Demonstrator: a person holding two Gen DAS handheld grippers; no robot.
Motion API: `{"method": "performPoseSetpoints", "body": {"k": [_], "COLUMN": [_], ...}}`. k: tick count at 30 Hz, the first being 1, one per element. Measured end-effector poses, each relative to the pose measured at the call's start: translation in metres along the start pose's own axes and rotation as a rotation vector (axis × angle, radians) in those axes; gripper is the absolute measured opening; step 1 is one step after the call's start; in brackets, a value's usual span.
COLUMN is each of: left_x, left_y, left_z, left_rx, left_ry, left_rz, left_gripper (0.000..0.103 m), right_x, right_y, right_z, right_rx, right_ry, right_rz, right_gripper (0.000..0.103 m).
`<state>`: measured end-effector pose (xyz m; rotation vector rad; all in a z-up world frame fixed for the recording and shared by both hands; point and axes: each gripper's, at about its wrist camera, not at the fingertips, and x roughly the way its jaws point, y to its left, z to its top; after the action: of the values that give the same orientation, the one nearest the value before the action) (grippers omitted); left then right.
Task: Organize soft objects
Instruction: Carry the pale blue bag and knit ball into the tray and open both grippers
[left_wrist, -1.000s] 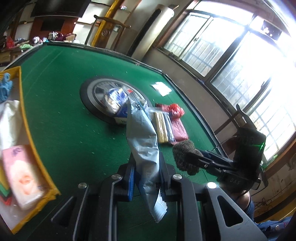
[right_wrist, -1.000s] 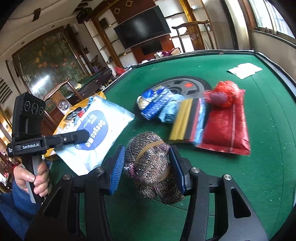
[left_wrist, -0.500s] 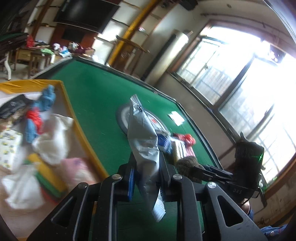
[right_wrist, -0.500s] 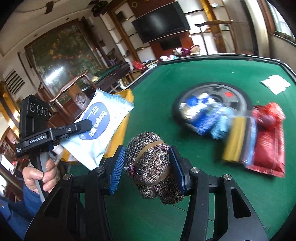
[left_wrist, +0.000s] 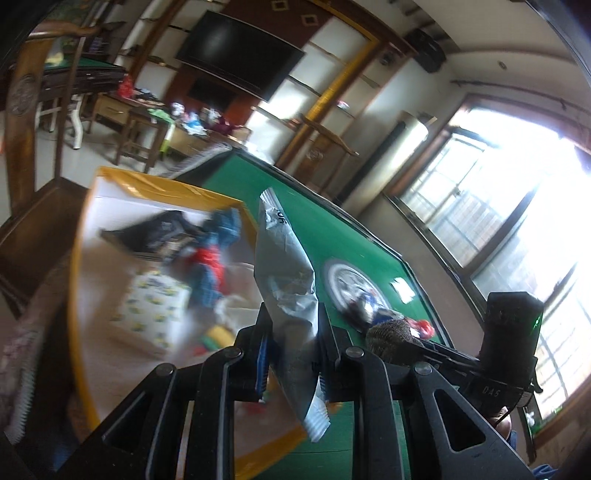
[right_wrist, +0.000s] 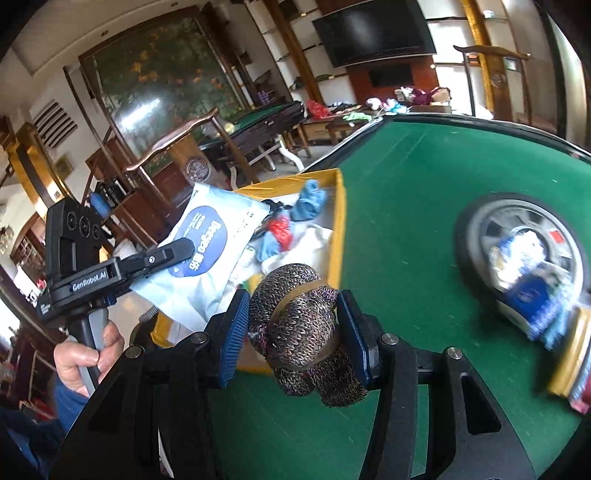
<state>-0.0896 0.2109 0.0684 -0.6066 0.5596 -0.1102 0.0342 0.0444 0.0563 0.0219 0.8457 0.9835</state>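
Note:
My left gripper (left_wrist: 291, 354) is shut on a pale blue wet-wipes pack (left_wrist: 288, 295), held in the air over the near edge of the yellow-rimmed box (left_wrist: 75, 258). The pack also shows in the right wrist view (right_wrist: 207, 254), above the box (right_wrist: 338, 229). My right gripper (right_wrist: 291, 339) is shut on a rolled brown knitted bundle (right_wrist: 299, 325) with a band around it, held above the green table (right_wrist: 406, 192) just right of the box. The bundle shows in the left wrist view (left_wrist: 391, 332).
The box holds several soft items: blue cloth (right_wrist: 308, 199), red item (right_wrist: 280, 227), white cloth (right_wrist: 310, 240), a patterned pack (left_wrist: 151, 306). On the table's round centre plate (right_wrist: 476, 221) lie blue packs (right_wrist: 528, 280). Chairs and tables stand beyond the table edge.
Both grippers have swung left with their loads, from the table's middle towards the yellow box. The wipes pack is now over the box. Grips are unchanged.

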Motion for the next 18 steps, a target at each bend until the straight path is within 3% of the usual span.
{"method": "performPoseSetpoints", "body": {"k": [11, 18], "left_x": [-0.013, -0.022], "left_y": [0.052, 0.067], "left_z": [-0.004, -0.010], "left_rx": [-0.079, -0.100], "left_ry": [-0.027, -0.041], "left_rz": [0.100, 0.137], "left_gripper": [0.020, 0.020], "right_x": [0.086, 0.130], "right_y": [0.036, 0.053], "right_z": [0.035, 0.045], "right_rx": [-0.001, -0.037], "right_ry": [0.078, 0.129], "right_rz": [0.009, -0.035], "right_gripper": [0.049, 0.049]}}
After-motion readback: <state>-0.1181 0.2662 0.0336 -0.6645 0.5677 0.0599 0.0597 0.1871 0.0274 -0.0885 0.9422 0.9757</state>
